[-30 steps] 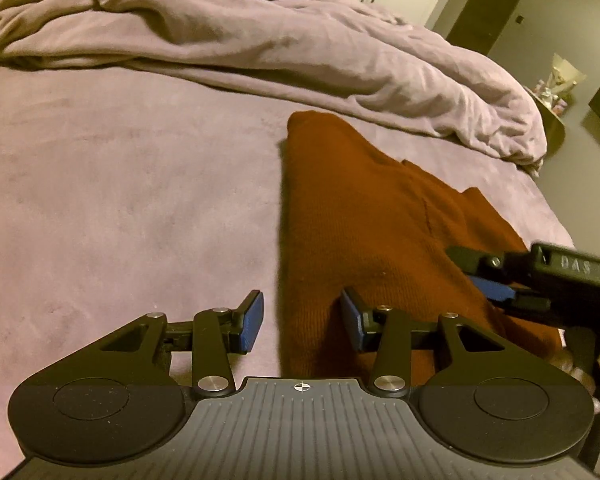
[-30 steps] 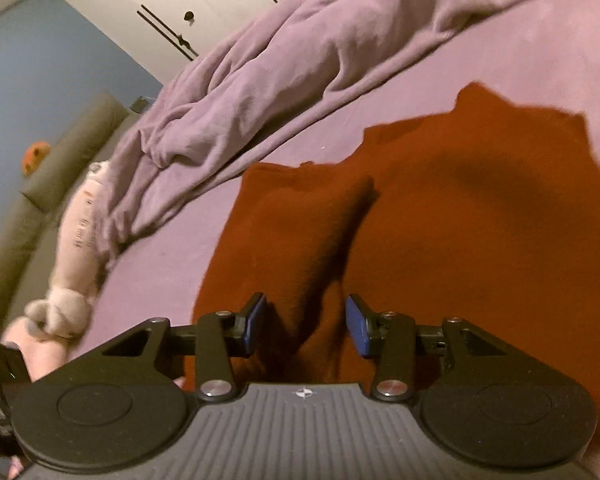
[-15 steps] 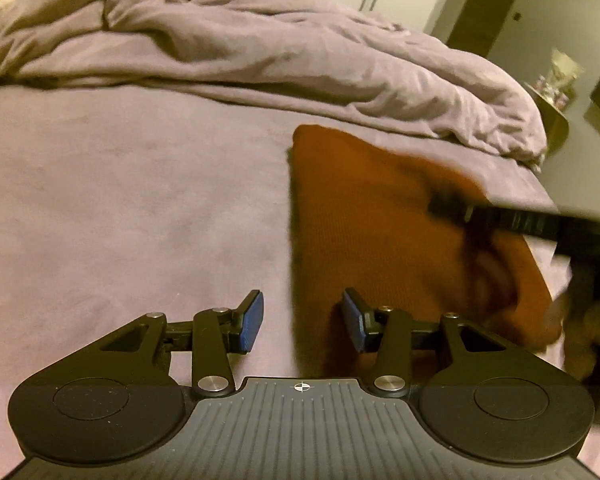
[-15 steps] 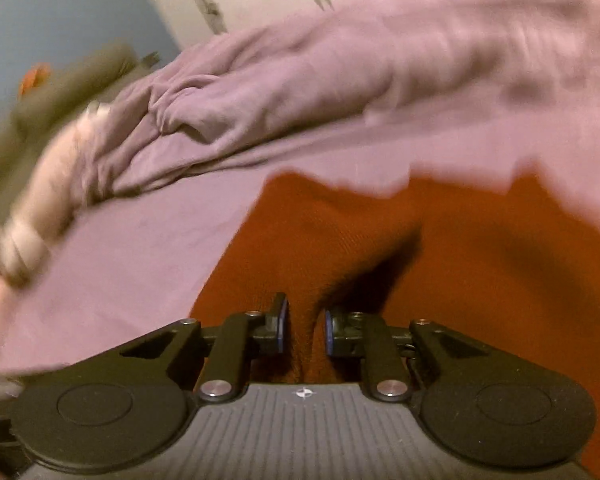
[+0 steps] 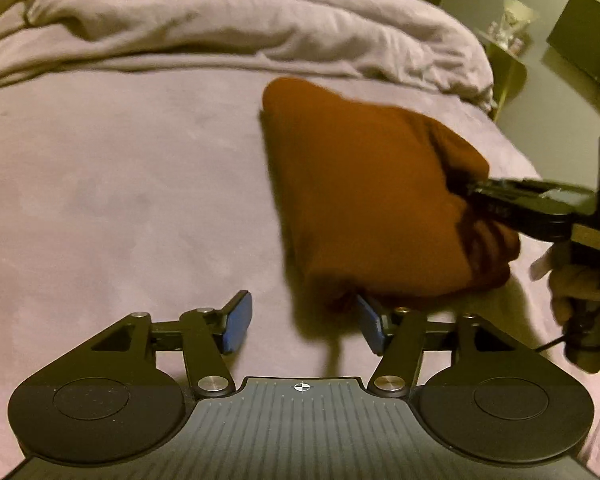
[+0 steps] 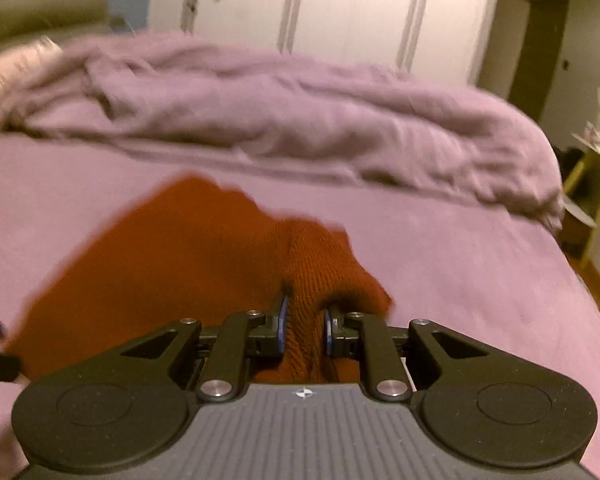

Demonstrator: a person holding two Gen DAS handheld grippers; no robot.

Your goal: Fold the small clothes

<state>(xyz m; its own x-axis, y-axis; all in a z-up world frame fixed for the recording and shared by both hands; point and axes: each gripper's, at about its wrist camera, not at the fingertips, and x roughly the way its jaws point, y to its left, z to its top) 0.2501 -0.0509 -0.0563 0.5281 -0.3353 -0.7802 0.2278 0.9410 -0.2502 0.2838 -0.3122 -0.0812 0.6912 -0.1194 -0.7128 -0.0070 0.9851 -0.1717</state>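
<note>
- Centrally, the rust-brown knitted garment [image 5: 364,204] lies folded over itself on the purple bedsheet [image 5: 120,184], its near end bunched and partly raised off the sheet.
- Right at the garment's right edge, the right gripper [image 6: 303,326] is clenched on a thick fold of the knit, which fills the narrow space between its blue pads [image 6: 283,322]; seen from the left wrist camera the same tool [image 5: 472,190] comes in sideways with its tips buried in the cloth.
- Just short of the garment's near corner, the left gripper [image 5: 302,322] hangs released, jaws spread wide; its right-hand pad [image 5: 370,326] sits at the cloth's edge, though whether it touches cannot be told, and its left-hand pad [image 5: 236,324] is over bare sheet.
- Beyond the garment's far end, a crumpled lilac duvet [image 5: 236,28] is heaped across the bed.
- Farther behind the garment, past the duvet, stand white wardrobe doors [image 6: 320,4].
- Off to the garment's right, past the bed's edge, a small side table [image 5: 508,60] carries some items too blurred to identify.
</note>
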